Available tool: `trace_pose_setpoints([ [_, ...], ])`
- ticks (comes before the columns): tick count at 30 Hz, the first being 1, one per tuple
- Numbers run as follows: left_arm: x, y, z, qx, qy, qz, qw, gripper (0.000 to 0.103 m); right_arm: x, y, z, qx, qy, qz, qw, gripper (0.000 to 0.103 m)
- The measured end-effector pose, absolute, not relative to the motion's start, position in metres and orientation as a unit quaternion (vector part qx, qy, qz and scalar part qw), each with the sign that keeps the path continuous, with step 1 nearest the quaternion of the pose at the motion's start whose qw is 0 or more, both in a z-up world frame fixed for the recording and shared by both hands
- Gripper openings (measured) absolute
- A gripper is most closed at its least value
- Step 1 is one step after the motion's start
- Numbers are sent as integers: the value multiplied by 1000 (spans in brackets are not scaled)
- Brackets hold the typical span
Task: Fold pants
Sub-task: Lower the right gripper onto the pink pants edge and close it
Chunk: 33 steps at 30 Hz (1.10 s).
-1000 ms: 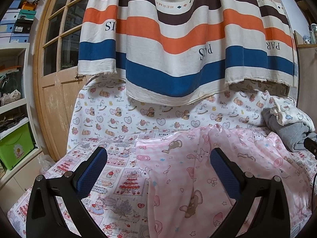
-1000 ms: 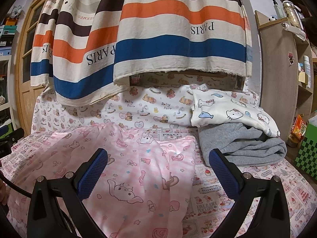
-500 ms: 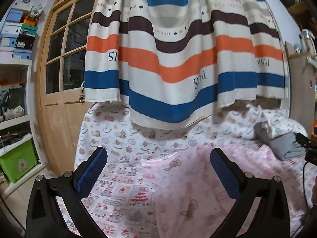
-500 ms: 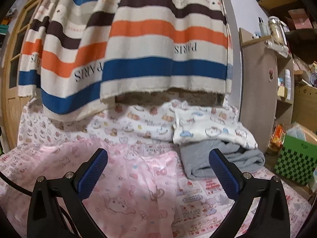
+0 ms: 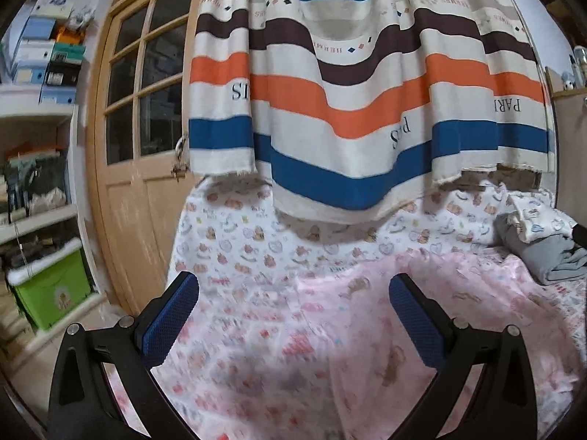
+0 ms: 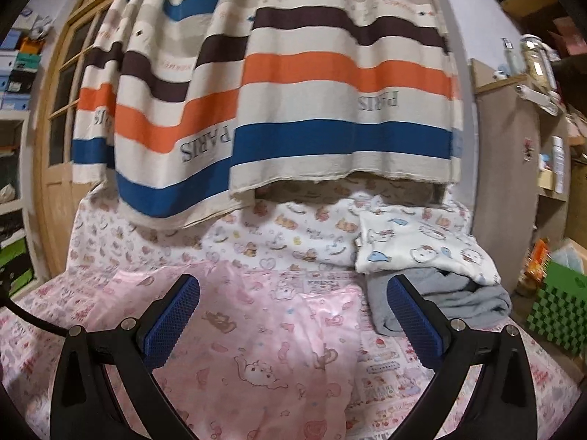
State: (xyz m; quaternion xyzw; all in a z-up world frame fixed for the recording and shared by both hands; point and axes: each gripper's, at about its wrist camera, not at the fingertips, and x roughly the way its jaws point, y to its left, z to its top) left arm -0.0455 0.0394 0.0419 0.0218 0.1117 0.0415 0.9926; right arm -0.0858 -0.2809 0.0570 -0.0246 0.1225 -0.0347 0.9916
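Observation:
Pink satin pants (image 6: 264,333) with cartoon prints lie spread flat on a bed covered with a patterned sheet (image 6: 389,363). They also show in the left wrist view (image 5: 422,330), to the right of centre. My left gripper (image 5: 293,315) is open and empty, held above the bed near the pants' left edge. My right gripper (image 6: 293,315) is open and empty, held above the pants' right part. Neither gripper touches the cloth.
A striped cloth (image 5: 367,110) hangs over the bed's far side. A stack of folded clothes, grey (image 6: 440,304) under white (image 6: 418,249), sits at the right. A wooden door (image 5: 139,168) and a green bin (image 5: 47,289) stand left; shelves (image 6: 550,146) stand right.
Both grippers have pulled back and up from the bed, so the pants look smaller and lower in both views. Both stay open and empty.

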Motion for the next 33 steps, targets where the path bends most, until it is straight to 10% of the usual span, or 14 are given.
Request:
trace_pose_setpoints([
  [12, 95, 73, 75, -13, 211, 7, 977, 64, 22, -314, 104, 30, 193, 80, 977, 93],
  [24, 185, 77, 41, -44, 285, 14, 957, 59, 180, -240, 64, 51, 329, 202, 921, 56],
  [33, 199, 74, 7, -27, 325, 15, 945, 59, 264, -218, -21, 40, 436, 136, 888, 54],
])
